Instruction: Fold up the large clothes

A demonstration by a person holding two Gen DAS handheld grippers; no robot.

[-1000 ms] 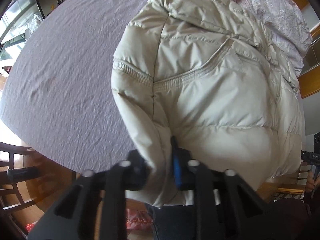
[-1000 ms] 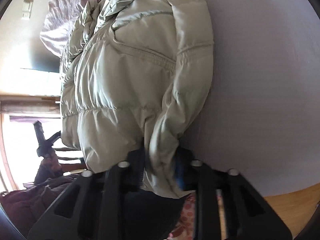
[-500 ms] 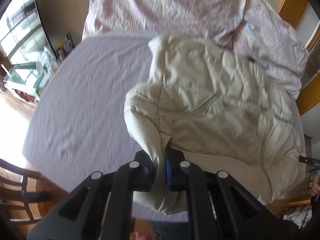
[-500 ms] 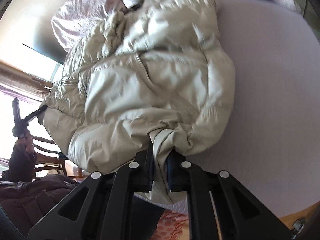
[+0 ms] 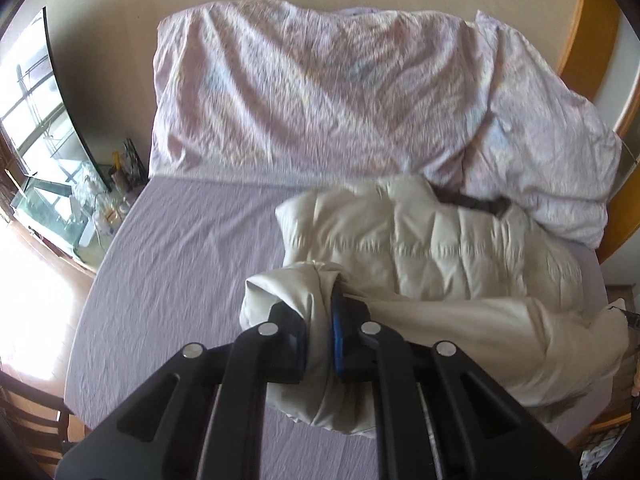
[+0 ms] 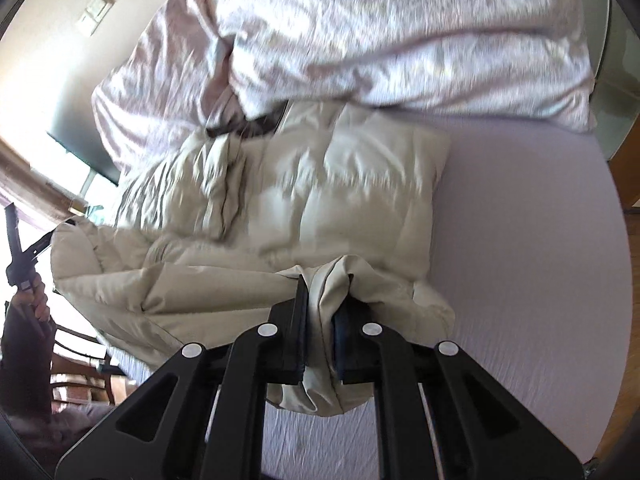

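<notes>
A cream puffer jacket point(image 5: 432, 248) lies on the lilac bed sheet point(image 5: 172, 264), its upper part flat near the pillows and its lower hem lifted off the bed. My left gripper point(image 5: 320, 312) is shut on a bunched corner of that hem. In the right wrist view the same jacket point(image 6: 320, 192) stretches away from my right gripper point(image 6: 322, 300), which is shut on the other hem corner. Between the two grips the hem hangs raised above the sheet. The other gripper point(image 6: 18, 248) shows at the left edge, held by a hand.
A crumpled pink-white duvet point(image 5: 320, 92) is heaped at the head of the bed. A wooden bed frame point(image 5: 600, 32) curves at the right. A chair point(image 5: 28, 412) stands at the lower left. A glass tank and bottles point(image 5: 80, 208) sit beside the bed.
Both grippers rose and moved toward the pillows with the hem clamped. The lower half of the jacket lifted off the bed and came over the upper half. More of the duvet and wall is in view.
</notes>
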